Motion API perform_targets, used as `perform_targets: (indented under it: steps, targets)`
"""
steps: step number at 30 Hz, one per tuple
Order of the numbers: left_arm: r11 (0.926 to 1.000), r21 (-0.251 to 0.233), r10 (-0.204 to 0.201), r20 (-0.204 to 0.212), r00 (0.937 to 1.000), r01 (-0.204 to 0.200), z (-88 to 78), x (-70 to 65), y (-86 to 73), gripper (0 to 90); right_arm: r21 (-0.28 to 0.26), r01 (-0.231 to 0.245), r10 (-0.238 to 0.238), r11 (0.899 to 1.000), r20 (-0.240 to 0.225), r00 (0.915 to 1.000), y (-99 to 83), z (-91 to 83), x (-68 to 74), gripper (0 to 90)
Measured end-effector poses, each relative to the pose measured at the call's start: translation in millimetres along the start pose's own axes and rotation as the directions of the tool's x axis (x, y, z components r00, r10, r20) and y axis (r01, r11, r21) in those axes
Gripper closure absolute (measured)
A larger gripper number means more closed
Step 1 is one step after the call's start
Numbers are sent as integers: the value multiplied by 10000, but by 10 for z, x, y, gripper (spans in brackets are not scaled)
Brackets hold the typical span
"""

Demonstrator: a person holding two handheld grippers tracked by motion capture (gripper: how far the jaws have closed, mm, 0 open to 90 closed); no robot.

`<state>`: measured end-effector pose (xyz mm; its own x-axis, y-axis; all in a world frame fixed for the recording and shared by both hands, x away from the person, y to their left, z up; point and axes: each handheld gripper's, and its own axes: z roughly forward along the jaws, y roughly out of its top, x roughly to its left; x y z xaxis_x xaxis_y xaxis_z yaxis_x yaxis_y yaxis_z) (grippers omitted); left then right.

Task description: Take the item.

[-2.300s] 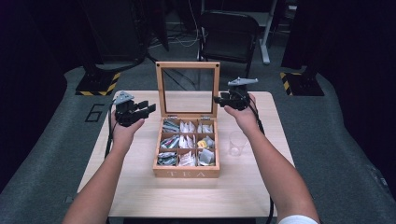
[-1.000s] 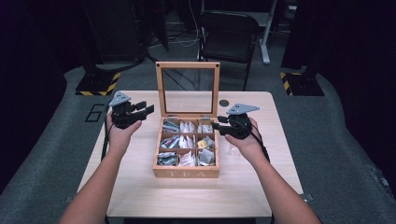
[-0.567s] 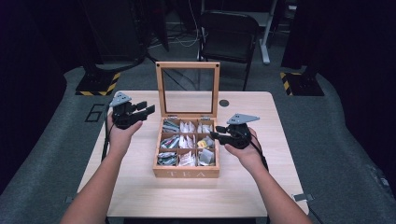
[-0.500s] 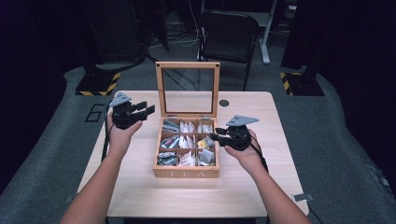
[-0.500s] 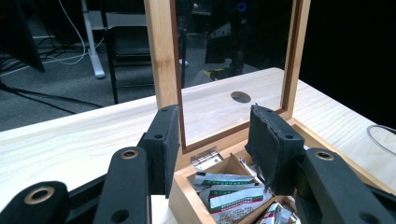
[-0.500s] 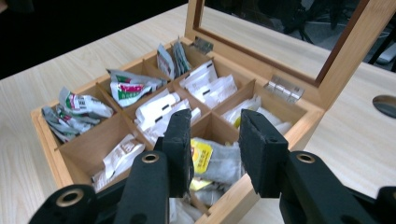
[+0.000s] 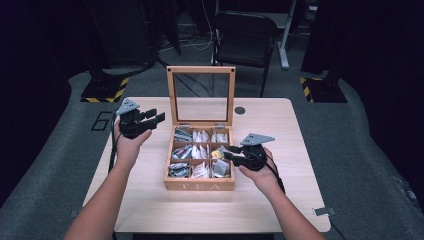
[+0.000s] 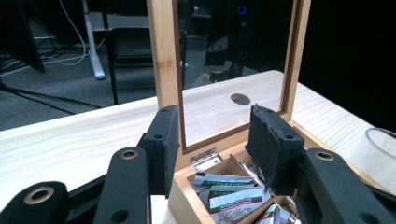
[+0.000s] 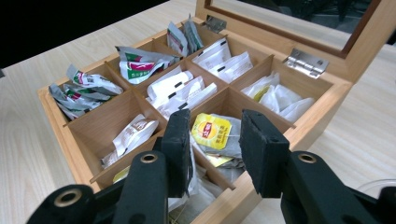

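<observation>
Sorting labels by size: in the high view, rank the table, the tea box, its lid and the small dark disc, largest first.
1. table
2. tea box
3. lid, looks about as big as the box, so that pair is unsure
4. dark disc

Bare pale wooden table point(image 7: 150, 200): open passage left, right and near of the wooden nine-compartment tea box point(image 7: 200, 186). Far side blocked by upright glass-paned lid point(image 7: 201, 95) (standing vertical); packets fill compartments.
</observation>
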<state>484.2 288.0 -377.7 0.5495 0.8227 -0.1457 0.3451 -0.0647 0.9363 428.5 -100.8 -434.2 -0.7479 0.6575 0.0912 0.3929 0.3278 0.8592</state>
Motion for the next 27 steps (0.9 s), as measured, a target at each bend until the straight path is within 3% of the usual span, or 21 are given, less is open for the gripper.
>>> perform_targets:
  steps: [12, 21, 27]
  targets:
    - [9999, 72, -107, -136, 9999, 108, -19, 38, -77, 536, 255, 194, -186, 9995, -334, 9993, -81, 68, 85, 638]
    - [10000, 98, 9, -138, 9999, -8, -5, 17, -85, 536, 529, 13, 18, 9986, -591, 9983, -152, 132, 91, 658]
    - [9999, 107, -36, -147, 9999, 38, -3, 16, -87, 536, 680, 6, 44, 9977, -732, 9973, -182, 170, 83, 724]
